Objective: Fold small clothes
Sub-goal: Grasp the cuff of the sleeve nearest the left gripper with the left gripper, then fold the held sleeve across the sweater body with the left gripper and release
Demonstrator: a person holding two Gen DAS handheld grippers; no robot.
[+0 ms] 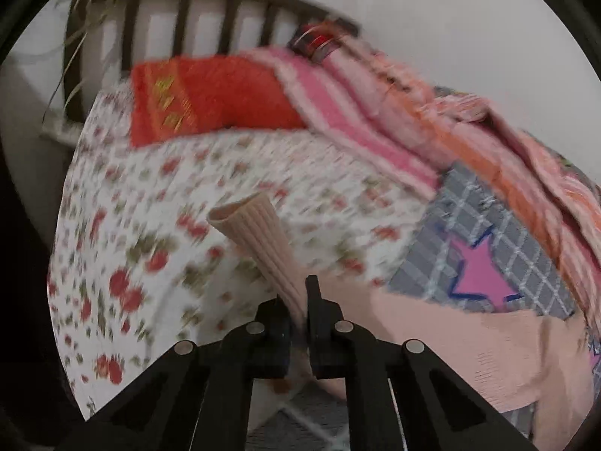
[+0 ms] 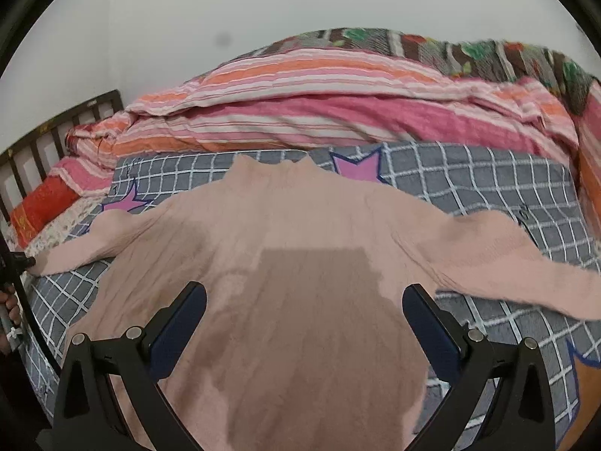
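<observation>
One sweater (image 2: 285,233) across grey checked blanket (image 2: 469,184).

Left gripper (image 1: 300,310): matte black, angular arms with triangular cut-outs, round silver pins at the pivots. Right gripper (image 2: 304,323): the same black frame and silver pins, with dark blue pads (image 2: 176,332) lining its fingers. At the frame's left edge, a hand (image 2: 11,306), bare-skinned.

A heaped striped quilt (image 2: 338,112) blocks the bed's far side behind the sweater (image 2: 285,248); the checked blanket (image 2: 488,188) right of the sweater lies flat and passable.
</observation>
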